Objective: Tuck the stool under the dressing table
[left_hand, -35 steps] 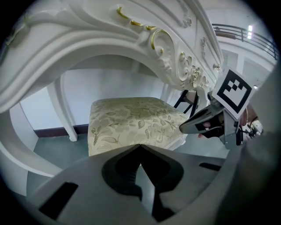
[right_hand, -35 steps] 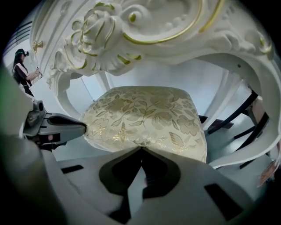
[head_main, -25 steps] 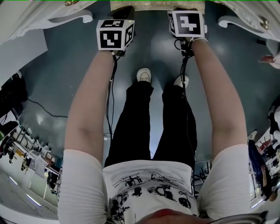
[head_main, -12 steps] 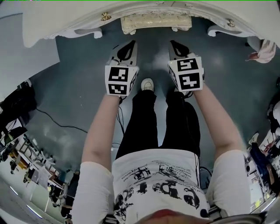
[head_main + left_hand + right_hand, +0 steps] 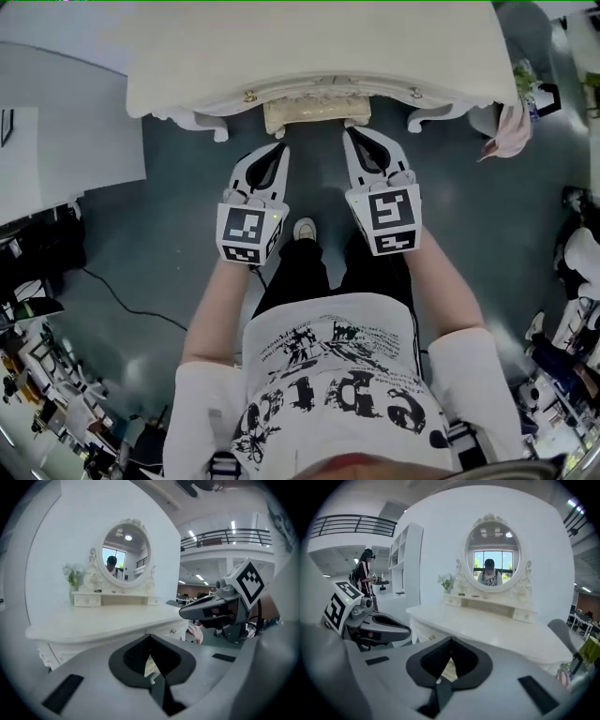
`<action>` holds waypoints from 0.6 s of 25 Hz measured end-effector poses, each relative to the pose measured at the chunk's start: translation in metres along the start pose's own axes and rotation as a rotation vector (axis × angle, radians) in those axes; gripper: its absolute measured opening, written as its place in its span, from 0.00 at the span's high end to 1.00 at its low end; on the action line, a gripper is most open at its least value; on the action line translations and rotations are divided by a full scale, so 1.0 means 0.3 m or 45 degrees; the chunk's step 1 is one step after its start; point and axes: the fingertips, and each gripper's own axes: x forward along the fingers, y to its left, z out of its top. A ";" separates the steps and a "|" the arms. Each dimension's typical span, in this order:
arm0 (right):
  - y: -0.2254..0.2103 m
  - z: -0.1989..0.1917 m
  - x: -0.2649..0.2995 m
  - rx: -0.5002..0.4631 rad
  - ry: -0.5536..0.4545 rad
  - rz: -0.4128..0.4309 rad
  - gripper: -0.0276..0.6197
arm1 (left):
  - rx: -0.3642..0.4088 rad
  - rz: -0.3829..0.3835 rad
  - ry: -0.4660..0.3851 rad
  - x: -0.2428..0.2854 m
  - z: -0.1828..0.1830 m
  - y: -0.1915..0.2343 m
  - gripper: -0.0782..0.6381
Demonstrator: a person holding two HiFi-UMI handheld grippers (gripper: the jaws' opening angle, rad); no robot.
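Observation:
The stool, with a cream cushioned seat, stands between the front legs of the white dressing table, partly beneath its front edge. My left gripper and right gripper are held side by side a little short of the stool, apart from it. Both are shut with nothing in them. In the left gripper view the shut gripper points at the table top and oval mirror. The right gripper view shows the same mirror and, through its jaws, a bit of the stool.
A pink cloth hangs at the table's right end. A white panel stands at the left, and a cable lies on the dark floor. The person's shoe is just behind the grippers. Cluttered racks fill the lower left corner.
Both grippers have drawn back from the stool, which stays under the table. The view has pulled away, so the whole table top now shows.

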 end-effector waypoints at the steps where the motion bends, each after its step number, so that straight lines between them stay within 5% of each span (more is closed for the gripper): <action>1: -0.002 0.053 -0.044 -0.007 -0.036 -0.012 0.93 | 0.008 -0.001 -0.036 -0.034 0.065 -0.007 0.86; 8: 0.065 0.337 -0.319 -0.028 -0.233 -0.025 0.93 | 0.111 0.071 -0.247 -0.278 0.476 -0.045 0.86; 15: 0.099 0.553 -0.501 0.052 -0.420 0.041 0.93 | 0.087 0.077 -0.398 -0.481 0.703 -0.083 0.86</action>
